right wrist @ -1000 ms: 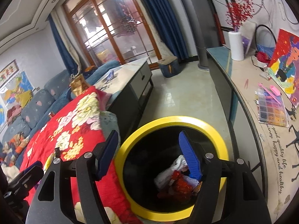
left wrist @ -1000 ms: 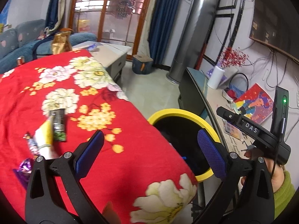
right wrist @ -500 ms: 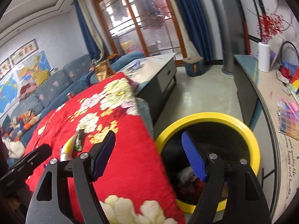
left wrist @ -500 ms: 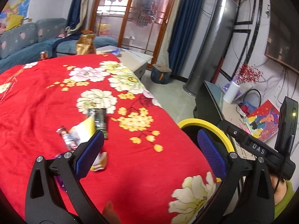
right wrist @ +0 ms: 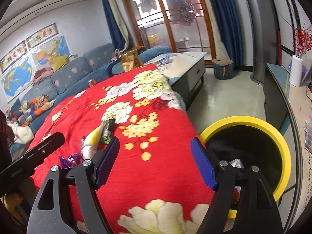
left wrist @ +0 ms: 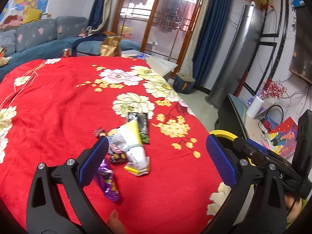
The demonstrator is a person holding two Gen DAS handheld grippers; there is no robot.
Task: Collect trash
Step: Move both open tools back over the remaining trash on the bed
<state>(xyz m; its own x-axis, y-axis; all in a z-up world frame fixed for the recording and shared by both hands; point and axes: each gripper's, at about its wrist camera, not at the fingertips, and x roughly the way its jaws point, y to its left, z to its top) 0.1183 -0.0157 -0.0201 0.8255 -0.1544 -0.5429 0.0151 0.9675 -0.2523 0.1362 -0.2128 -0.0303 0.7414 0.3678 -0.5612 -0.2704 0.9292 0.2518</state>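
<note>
Left wrist view: left gripper (left wrist: 157, 160) jaws wide apart, nothing between pads, above red floral blanket (left wrist: 58, 117). Wrappers clustered ahead on blanket: yellow-white packet (left wrist: 132, 146), dark green wrapper (left wrist: 143, 126) partly under it, purple wrapper (left wrist: 108, 181) beside left pad; small dark one alongside, blurred, type unclear. Yellow-rimmed bin (left wrist: 222, 133) at blanket's right edge.

Right wrist view: right gripper (right wrist: 155, 162) jaws have just been opening, now spread wide, empty. Bin (right wrist: 280, 142) lower right, holding trash.

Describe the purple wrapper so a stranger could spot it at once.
Find the red floral blanket, then the small heap of wrappers near its front edge. The purple wrapper lies nearest the camera, beside the white-and-yellow packet; it is the only shiny purple piece.
</note>
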